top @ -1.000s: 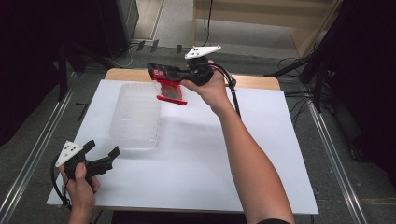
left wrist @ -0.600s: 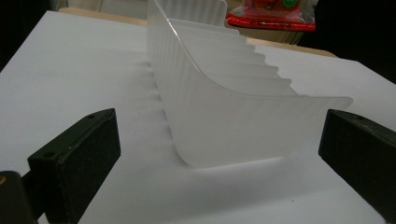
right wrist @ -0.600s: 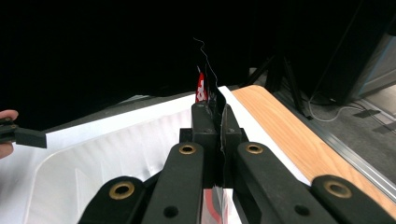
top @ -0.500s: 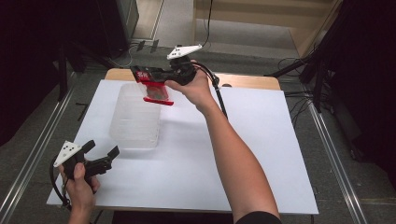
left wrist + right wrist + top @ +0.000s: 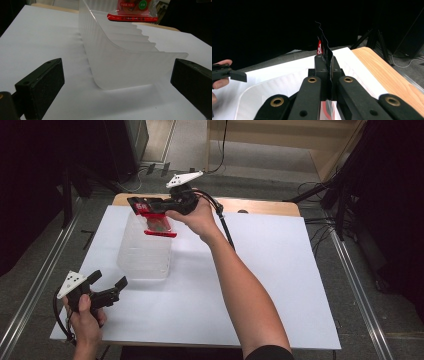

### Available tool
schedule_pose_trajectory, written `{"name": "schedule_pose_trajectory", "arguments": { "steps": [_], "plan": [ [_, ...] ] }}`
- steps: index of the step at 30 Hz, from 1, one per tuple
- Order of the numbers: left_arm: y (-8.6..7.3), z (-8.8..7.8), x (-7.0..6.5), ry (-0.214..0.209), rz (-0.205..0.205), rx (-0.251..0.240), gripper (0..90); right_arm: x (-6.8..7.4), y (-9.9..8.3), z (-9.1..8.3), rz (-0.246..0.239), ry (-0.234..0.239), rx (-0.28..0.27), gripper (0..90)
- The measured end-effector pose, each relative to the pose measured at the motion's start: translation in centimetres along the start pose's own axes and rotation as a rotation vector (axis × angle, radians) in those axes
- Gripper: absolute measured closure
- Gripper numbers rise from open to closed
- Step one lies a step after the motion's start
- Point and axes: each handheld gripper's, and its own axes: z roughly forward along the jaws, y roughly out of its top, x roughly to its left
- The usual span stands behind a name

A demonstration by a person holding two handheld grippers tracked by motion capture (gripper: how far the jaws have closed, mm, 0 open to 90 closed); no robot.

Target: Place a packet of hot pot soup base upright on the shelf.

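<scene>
A red snack packet (image 5: 156,222) hangs from my right gripper (image 5: 148,206), whose jaws are shut on its top edge, above the far end of a clear ribbed plastic container (image 5: 145,252) on the white table. In the right gripper view the packet (image 5: 319,48) is clamped edge-on in the right gripper (image 5: 328,63), with the container (image 5: 274,90) below. My left gripper (image 5: 108,279) rests open near the front left, just short of the container's near end. In the left gripper view the container (image 5: 125,65) stands ahead of the left gripper (image 5: 117,81), and the packet (image 5: 132,11) hangs beyond.
The white sheet (image 5: 280,270) covers a wooden table (image 5: 260,206) whose far edge shows. A black cable (image 5: 225,222) trails from the right gripper over the table. Dark stands and cables (image 5: 345,195) lie on the floor at the right.
My right hand has carried the red packet leftward and slightly down, from beside the container's far right corner to above its far end. The left hand has kept still.
</scene>
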Motion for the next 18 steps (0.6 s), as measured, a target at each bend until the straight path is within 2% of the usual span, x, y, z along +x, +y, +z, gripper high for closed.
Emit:
{"name": "schedule_pose_trajectory", "arguments": {
  "steps": [6,10,14,18],
  "plan": [
    [0.0,0.0,0.1,-0.004,-0.006,-0.001,0.0,0.5,0.5,0.6,0.004,0.027,-0.018,90.0],
    [0.0,0.0,0.1,-0.007,-0.007,0.001,0.0,0.9,0.8,1.2,-0.018,0.036,0.003,90.0],
    [0.0,0.0,0.1,-0.008,-0.005,0.003,0.0,1.0,0.7,2.0,-0.022,0.033,0.031,90.0],
    [-0.1,0.1,0.1,-0.007,-0.009,0.003,0.0,1.1,0.5,2.9,-0.022,0.033,0.037,90.0]
  ]
}}
